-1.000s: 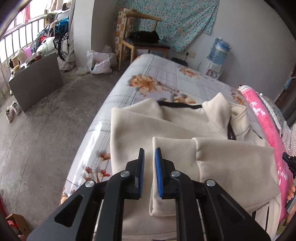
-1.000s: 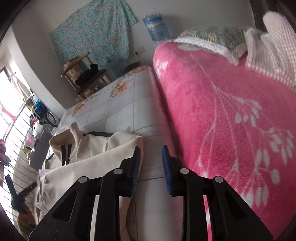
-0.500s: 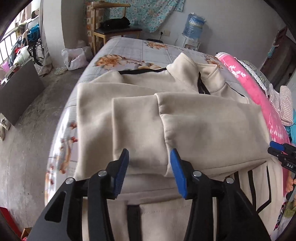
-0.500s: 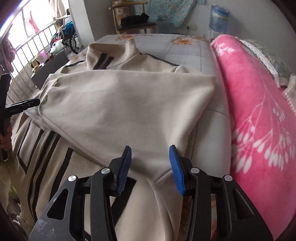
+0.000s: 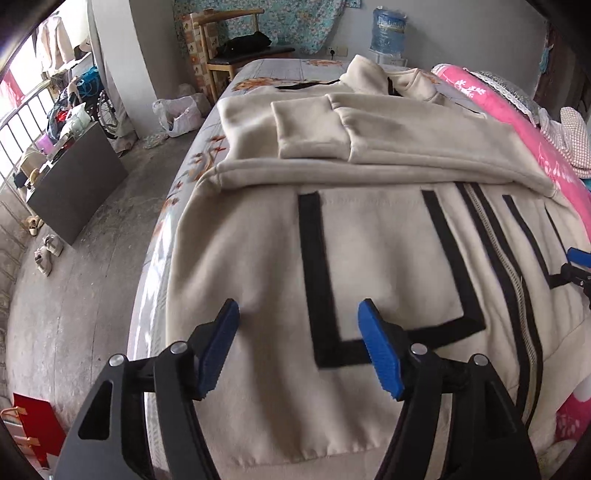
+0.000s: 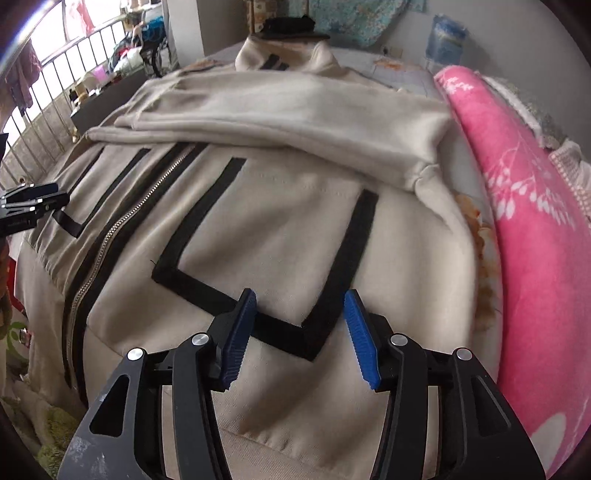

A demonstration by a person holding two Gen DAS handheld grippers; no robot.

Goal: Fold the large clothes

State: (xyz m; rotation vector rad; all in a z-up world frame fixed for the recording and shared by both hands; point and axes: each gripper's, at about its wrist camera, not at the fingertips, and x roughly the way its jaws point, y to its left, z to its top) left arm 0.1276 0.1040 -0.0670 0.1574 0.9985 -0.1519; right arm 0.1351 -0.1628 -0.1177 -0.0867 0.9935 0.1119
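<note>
Over the hem now, we've pulled back from the sleeves; left gripper (image 5: 297,328) and right gripper (image 6: 298,319) jaws just spread (nothing between), cream jacket (image 5: 376,251) zipped, sleeves crossed

Bedroom clutter around the bed
Pink floral fleece blanket (image 6: 535,206), wooden chair (image 5: 221,66), blue water-cooler bottle (image 5: 388,31), white plastic bag (image 5: 177,114), red paper bag (image 5: 33,424) on concrete floor (image 5: 74,295)
</note>
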